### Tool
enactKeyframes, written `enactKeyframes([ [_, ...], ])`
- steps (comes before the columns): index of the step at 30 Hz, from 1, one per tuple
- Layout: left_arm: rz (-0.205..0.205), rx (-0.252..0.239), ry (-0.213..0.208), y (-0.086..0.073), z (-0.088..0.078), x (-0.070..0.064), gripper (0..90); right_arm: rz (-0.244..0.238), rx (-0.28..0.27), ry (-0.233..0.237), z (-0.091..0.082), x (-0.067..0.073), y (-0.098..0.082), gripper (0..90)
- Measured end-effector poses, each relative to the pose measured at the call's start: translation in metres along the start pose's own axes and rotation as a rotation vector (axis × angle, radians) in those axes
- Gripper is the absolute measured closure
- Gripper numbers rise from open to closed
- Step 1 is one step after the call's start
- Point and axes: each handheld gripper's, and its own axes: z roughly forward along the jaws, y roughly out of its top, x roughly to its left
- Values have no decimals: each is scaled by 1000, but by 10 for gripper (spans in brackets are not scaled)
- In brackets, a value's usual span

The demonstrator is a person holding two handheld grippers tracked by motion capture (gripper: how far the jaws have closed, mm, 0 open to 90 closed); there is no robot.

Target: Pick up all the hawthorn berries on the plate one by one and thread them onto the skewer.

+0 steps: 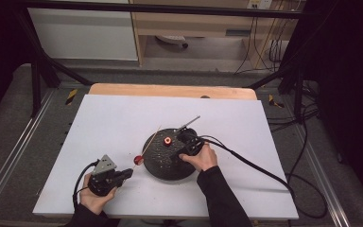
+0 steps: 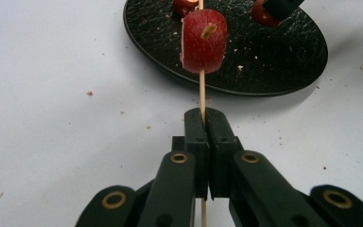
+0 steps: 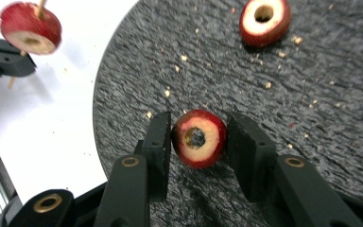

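My left gripper is shut on a thin wooden skewer that points toward the black round plate. A red fruit slice is threaded on the skewer just short of the plate's rim. On the plate, my right gripper has both pads against a red cored fruit ring. A second cored ring lies flat farther along the plate.
A thin grey metal rod lies at the plate's far edge. Crumbs dot the white table sheet around the plate. The right gripper's cable trails off to the right. A wooden strip borders the far side.
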Motion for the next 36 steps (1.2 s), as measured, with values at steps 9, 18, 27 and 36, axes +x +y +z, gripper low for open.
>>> enactKeyframes([
  [9,-4,-17,-1,1,0,-3,885,36,-150,48,-13,-4,-8,623],
  [18,-9,-25,-1,3,2,-7,885,82,-367,91,-19,-12,-30,623],
  [27,-16,-38,-2,5,3,-10,885,150,-556,121,-17,-20,-47,623],
  [36,-17,-47,0,6,6,-14,885,170,-682,131,-11,-19,-54,623],
])
